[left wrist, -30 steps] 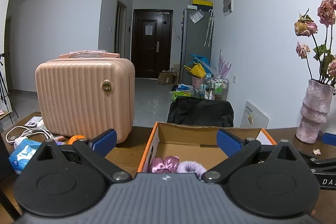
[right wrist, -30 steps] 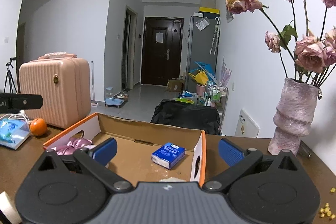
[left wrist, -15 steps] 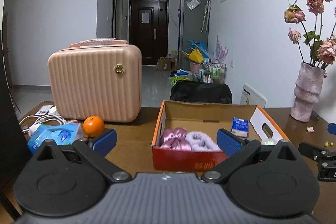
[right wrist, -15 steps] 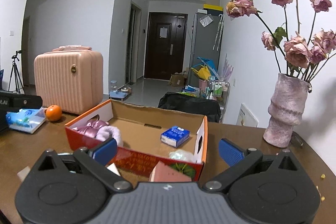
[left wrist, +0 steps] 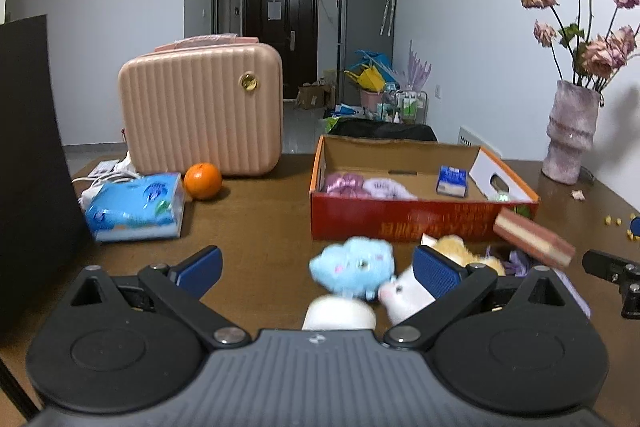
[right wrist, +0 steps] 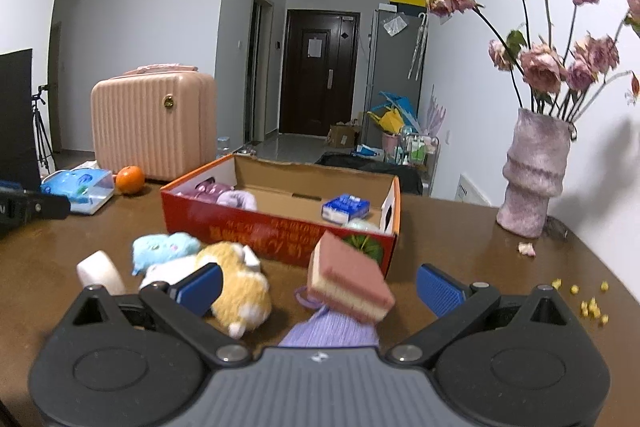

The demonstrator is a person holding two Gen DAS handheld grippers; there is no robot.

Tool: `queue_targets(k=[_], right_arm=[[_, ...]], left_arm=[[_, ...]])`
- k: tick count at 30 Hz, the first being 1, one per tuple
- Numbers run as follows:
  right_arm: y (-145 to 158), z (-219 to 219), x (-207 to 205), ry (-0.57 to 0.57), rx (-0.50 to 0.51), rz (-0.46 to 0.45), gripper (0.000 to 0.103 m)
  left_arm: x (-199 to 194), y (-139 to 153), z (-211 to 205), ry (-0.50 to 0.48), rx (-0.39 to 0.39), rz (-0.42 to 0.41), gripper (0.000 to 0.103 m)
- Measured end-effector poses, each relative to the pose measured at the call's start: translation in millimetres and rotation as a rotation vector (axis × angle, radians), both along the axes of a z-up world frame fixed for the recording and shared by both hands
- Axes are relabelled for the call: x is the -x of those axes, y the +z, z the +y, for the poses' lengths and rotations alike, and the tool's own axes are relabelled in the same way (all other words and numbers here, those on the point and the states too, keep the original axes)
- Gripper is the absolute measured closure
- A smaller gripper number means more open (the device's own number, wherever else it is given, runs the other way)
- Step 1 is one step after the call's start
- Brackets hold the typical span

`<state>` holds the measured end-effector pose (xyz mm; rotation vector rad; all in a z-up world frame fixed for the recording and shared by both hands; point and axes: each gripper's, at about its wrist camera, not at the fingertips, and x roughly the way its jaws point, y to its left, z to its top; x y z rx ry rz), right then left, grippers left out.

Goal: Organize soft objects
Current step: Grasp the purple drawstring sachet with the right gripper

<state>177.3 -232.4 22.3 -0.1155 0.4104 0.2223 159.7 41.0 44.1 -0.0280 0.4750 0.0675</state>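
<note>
Both grippers have pulled back from over the box since a sec ago, so the toys in front of it now show. My left gripper is spread wide, holding nothing, w/ the blue plush sitting between its fingers on the table. My right gripper is wide too and empty; the sponge stands tilted between its fingers, resting on a purple cloth, I think, though it's blurred. Yellow plush lies just beside my right gripper's left finger, touching a white plush. A white roll sits next to the blue one. Already in the box: a pink scrunchie, a lilac one, and a small blue carton.

Handling, as I judge it: plush is light, squashy, not fragile, so I'd pinch the blue one across its fat middle, not an ear. Sponge is light and springy; grip its flat faces, gently, or it could pop out.
</note>
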Motion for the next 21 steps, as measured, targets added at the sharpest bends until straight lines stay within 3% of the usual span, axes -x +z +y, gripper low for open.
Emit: queue_targets(k=[10,21], right_arm=[[-15.7,0.9,22.5,-0.006,-0.008,0.047,0.000],[-25.5,-0.7,7.2,-0.038,-0.013,0.089,0.000]], left_arm=[[27.7,-19.8,-5.0,-0.025,-0.001,0.041,0.000],[24.6,-32.3,-4.5,-0.026,0.006,0.076,0.000]])
